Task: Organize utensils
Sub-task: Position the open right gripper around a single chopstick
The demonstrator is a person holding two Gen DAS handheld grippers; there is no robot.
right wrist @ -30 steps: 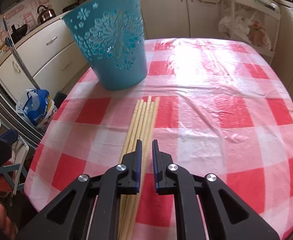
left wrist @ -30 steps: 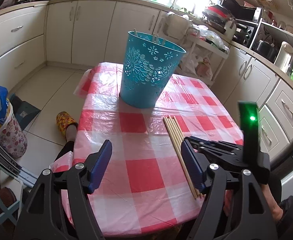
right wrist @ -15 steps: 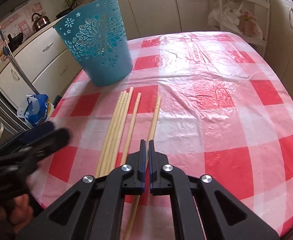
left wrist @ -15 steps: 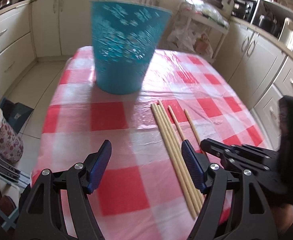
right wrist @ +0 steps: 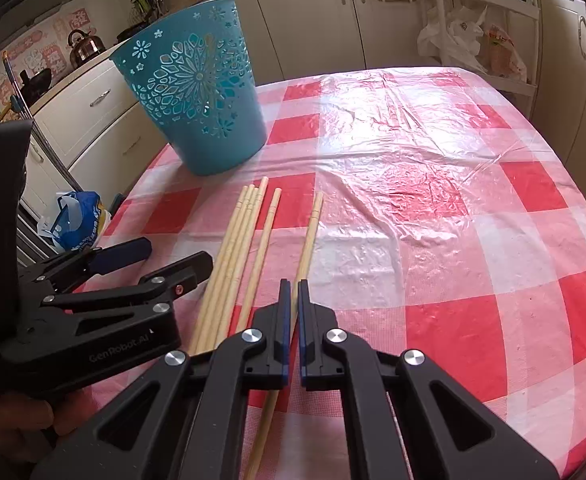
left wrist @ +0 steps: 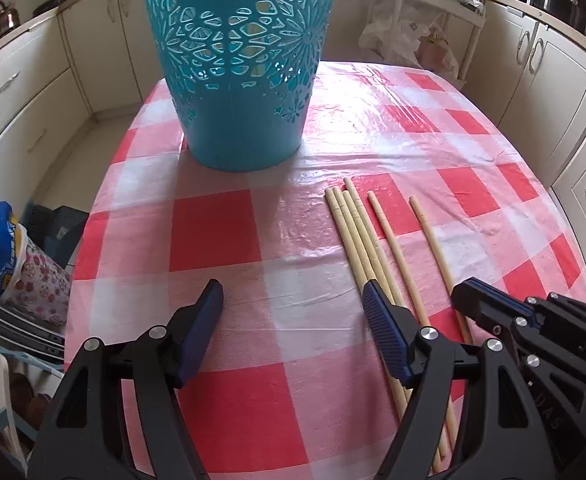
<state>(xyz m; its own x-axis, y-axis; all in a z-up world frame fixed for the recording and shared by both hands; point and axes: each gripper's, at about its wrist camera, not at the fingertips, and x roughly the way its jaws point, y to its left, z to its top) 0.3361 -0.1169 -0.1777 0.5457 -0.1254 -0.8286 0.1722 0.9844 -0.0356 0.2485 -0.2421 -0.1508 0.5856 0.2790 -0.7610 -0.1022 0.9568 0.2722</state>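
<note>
While your right gripper (right wrist: 291, 286) pinches the rightmost chopstick (right wrist: 311, 228), your left gripper (left wrist: 293, 300) hangs spread and empty over the checked tablecloth (left wrist: 393, 128).
Four chopsticks (left wrist: 353, 220) lie bunched, with one loose stick (left wrist: 389, 236) between the bunch and the pinched one; all point toward the teal cutout basket (left wrist: 241, 64) standing upright at the far side. Your left gripper's right finger (left wrist: 381, 328) overlaps the bunch and hides its near ends. Beyond the table: cream cabinets (right wrist: 313, 12), a kettle (right wrist: 83, 46), and a blue bag (right wrist: 75, 220) on the floor.
</note>
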